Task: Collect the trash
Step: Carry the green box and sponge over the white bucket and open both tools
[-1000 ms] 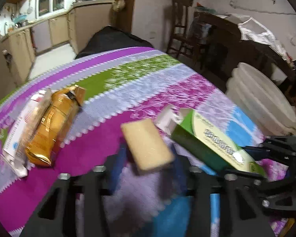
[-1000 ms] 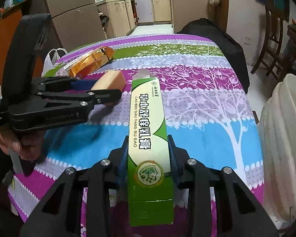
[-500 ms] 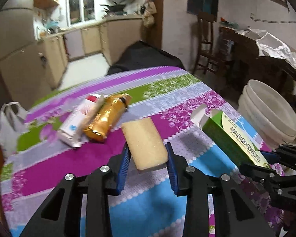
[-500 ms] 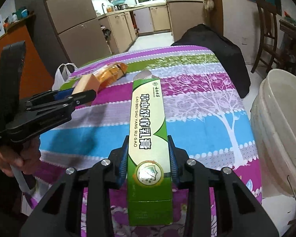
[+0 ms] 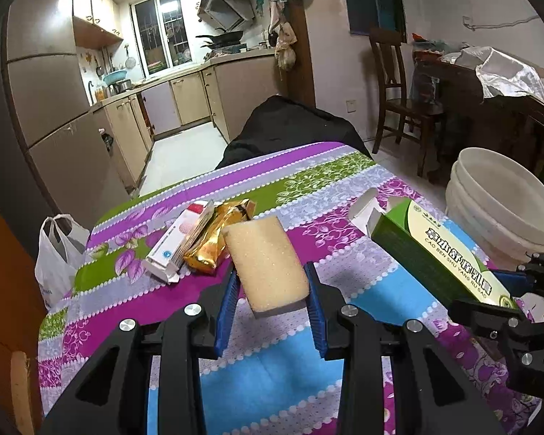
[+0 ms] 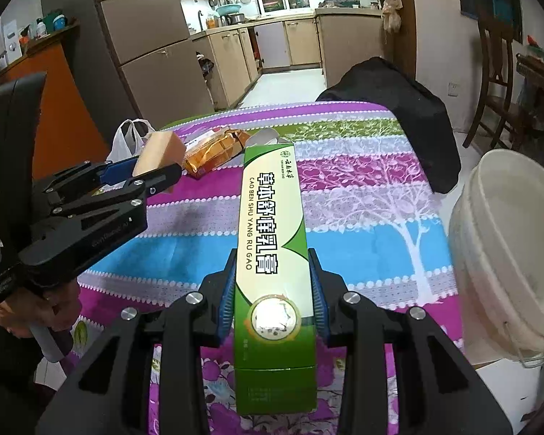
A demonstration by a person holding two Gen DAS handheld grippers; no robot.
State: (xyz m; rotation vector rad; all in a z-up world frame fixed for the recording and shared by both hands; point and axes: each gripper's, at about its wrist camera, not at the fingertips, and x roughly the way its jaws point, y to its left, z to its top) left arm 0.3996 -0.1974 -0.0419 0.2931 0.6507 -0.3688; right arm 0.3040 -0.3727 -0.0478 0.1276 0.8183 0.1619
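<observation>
Left gripper clamped on a tan sponge block; blue pads press its two long sides. Right gripper clamped on a long green carton, pads on its side faces near the lower end. Both items are held clear above the table.

Surroundings: on the cloth beyond the sponge lie a gold foil packet and a white-and-red flat box, touching each other, the packet partly over the box. A white plastic bag hangs off the table's left edge. A stack of white buckets stands on the floor just beside the table's right edge (nothing lies between the carton and the bucket mouth in the right wrist view). A black draped object sits at the table's far end.

Orientation: carton's long axis runs along the right gripper's fingers, away from the camera; its far end has open flaps. Sponge's long axis likewise runs forward out of the left gripper, tilted slightly left.

Surface: striped tablecloth, purple, green, lilac, blue, with a white tree print. Room: kitchen with beige cabinets and a window behind; wooden chair at right.
</observation>
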